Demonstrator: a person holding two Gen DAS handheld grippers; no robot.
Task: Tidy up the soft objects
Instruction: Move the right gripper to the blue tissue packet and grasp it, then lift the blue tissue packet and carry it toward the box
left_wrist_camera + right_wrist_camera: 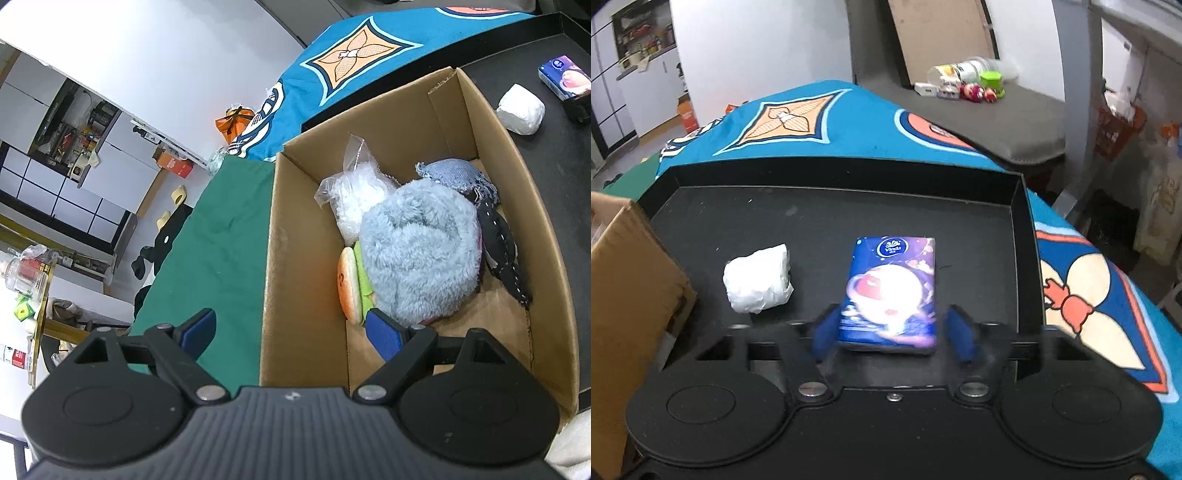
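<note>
Over the left gripper (291, 334), the jaws stand wide apart with nothing between them, one blue pad above the green cloth (210, 254) at about seven o'clock, the other hanging just inside the cardboard box (295, 266). In the box a fluffy blue-grey plush (419, 251) fills the middle; a burger-shaped plush (351, 286) is wedged against it at nine o'clock, a clear plastic bag of white stuffing (354, 199) lies at eleven o'clock, and a denim piece (452, 173) and a dark stitched soft toy (504, 254) sit at one to three o'clock. Beyond the box at two o'clock, a white wrapped bundle (521, 109) and a blue tissue pack (563, 75) rest on the black tray (546, 177). Over the right gripper (892, 332), the Vinda tissue pack (890, 291) lies on the tray (827, 218) squarely between the blue pads; the left pad looks to be touching its edge, the right pad stands just clear, so it is not clamped, though motion blur makes the contact hard to judge. The white bundle (759, 278) sits at nine o'clock from the pack, apart from it, and the box's corner (631, 280) shows further left. The patterned blue cloth (827, 122) spreads beneath and beyond the tray.
</note>
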